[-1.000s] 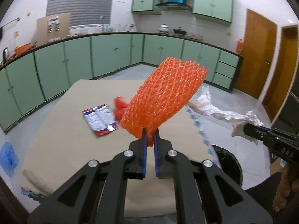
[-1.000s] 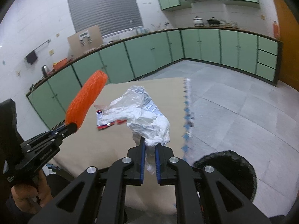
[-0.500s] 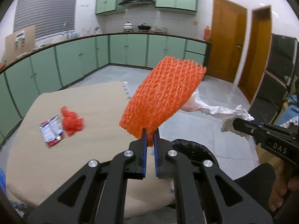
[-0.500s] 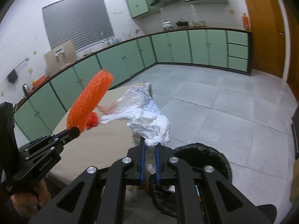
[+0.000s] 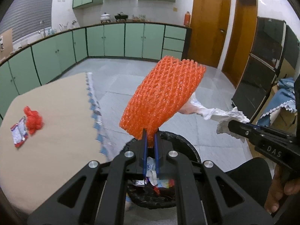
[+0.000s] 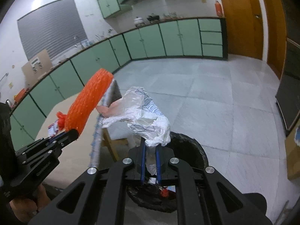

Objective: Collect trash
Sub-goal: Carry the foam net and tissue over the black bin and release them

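- Holding over the black bin [image 5: 189, 146]: left gripper [image 5: 150, 140] clamped on orange foam net [image 5: 163, 97]; right gripper [image 6: 151, 150] clamped on crumpled white plastic bag [image 6: 148, 120].
- Risk: light net or bag may drift past the rim on release.
- Red scrap [image 5: 32, 120] and wrapper [image 5: 18, 135] remain on the table [image 5: 56, 131].

Bin [image 5: 189, 146] on floor just right of table [image 5: 56, 131]. Mesh sleeve [image 5: 161, 97] & crumpled bag [image 6: 148, 118] over the bin (bag on right). Wrapper [image 5: 18, 133] + mesh scrap [image 5: 32, 122] touching, table's left.
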`<state>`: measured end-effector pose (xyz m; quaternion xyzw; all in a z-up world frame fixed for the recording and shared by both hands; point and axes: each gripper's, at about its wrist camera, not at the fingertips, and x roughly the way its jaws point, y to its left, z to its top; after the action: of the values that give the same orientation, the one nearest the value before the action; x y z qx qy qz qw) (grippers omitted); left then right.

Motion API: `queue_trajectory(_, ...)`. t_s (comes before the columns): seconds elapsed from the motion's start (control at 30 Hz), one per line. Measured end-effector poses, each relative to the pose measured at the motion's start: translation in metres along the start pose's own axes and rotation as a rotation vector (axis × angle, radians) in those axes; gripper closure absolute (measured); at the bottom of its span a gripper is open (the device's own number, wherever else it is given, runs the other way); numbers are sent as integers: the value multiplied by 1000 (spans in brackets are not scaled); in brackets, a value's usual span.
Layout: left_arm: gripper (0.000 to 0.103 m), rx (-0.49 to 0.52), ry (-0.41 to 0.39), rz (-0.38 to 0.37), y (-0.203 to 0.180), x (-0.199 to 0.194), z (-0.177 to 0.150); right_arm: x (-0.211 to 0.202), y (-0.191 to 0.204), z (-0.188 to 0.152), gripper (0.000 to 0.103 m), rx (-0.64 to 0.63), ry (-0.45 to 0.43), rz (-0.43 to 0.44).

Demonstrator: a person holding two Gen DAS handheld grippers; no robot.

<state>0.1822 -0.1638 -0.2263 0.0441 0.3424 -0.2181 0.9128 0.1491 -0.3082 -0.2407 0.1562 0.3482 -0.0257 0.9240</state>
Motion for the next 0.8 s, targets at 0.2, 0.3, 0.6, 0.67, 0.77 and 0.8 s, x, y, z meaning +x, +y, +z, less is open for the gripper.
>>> queue_trajectory(0.2, 98, -2, 61, -5, -19, 37, -17, 25, -22, -16, 94, 33, 63, -40)
queue_trajectory(0.3, 98, -19, 117, -13, -26, 59, -28, 39, -33, -26, 94, 51, 103, -52)
queue_trajectory(0.6, 98, -1, 264, -7, -35, 121, -61, 86, -45, -39, 94, 97, 233, -68)
queue_trajectory(0.67, 98, -1, 274, -6, -29, 132, -65, 100, -48, -42, 94, 98, 259, -75)
queue_trajectory(0.77, 98, 3, 288, -2, -25, 149, -71, 123, -50, -43, 94, 108, 287, -83)
queue_trajectory(0.8, 98, 4, 289, 0, -24, 154, -72, 130, -49, -42, 94, 107, 297, -83)
